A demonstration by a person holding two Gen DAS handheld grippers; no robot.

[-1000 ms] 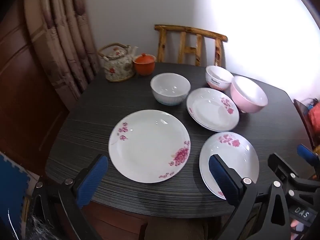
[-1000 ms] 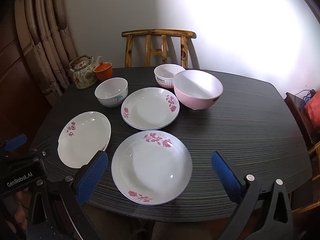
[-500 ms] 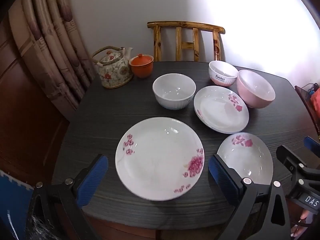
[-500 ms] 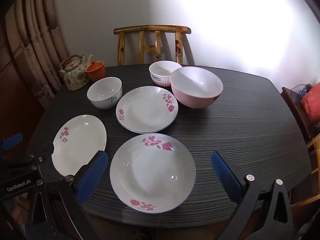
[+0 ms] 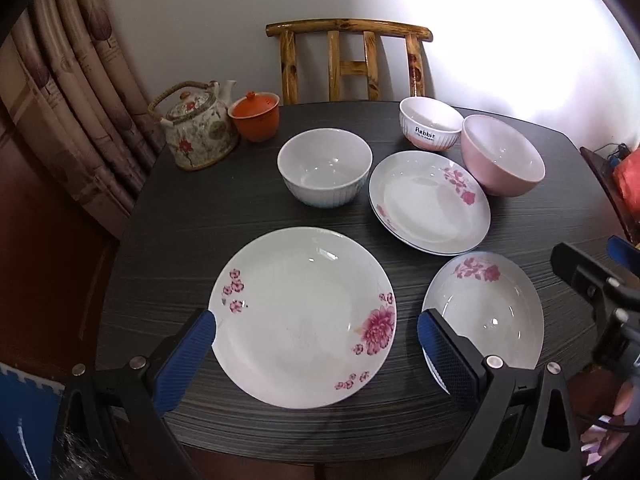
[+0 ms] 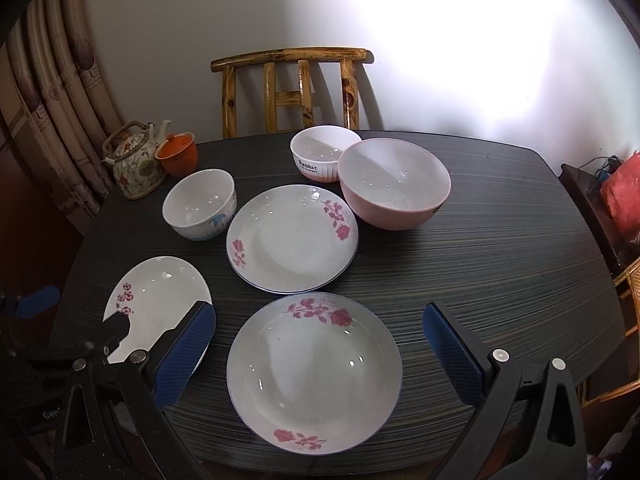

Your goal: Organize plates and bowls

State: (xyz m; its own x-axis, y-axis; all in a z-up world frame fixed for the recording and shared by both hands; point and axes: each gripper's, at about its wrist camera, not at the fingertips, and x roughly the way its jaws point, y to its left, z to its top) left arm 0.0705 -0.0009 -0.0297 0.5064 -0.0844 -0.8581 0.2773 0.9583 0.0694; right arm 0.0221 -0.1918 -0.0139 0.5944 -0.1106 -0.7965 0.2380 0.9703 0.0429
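Three white floral plates lie on the dark table (image 6: 500, 264). The large plate (image 5: 302, 328) lies between the pads of my open left gripper (image 5: 316, 344); it also shows at the left of the right wrist view (image 6: 160, 300). The near plate (image 6: 314, 372) lies between the pads of my open right gripper (image 6: 320, 356), and shows in the left wrist view (image 5: 486, 312). A third plate (image 6: 292, 238) sits behind it. A white bowl (image 6: 200, 204), a "Rabbit" bowl (image 6: 320, 158) and a pink bowl (image 6: 394, 182) stand further back.
A floral teapot (image 5: 198, 126) and an orange lidded cup (image 5: 256, 116) stand at the back left corner. A wooden chair (image 6: 290, 88) is behind the table, curtains (image 5: 76, 92) at left. The other gripper (image 5: 600, 300) shows at the right edge of the left wrist view.
Both grippers have moved forward and lower toward the table; the plates appear larger and nearer between the pads. Nothing on the table has moved.
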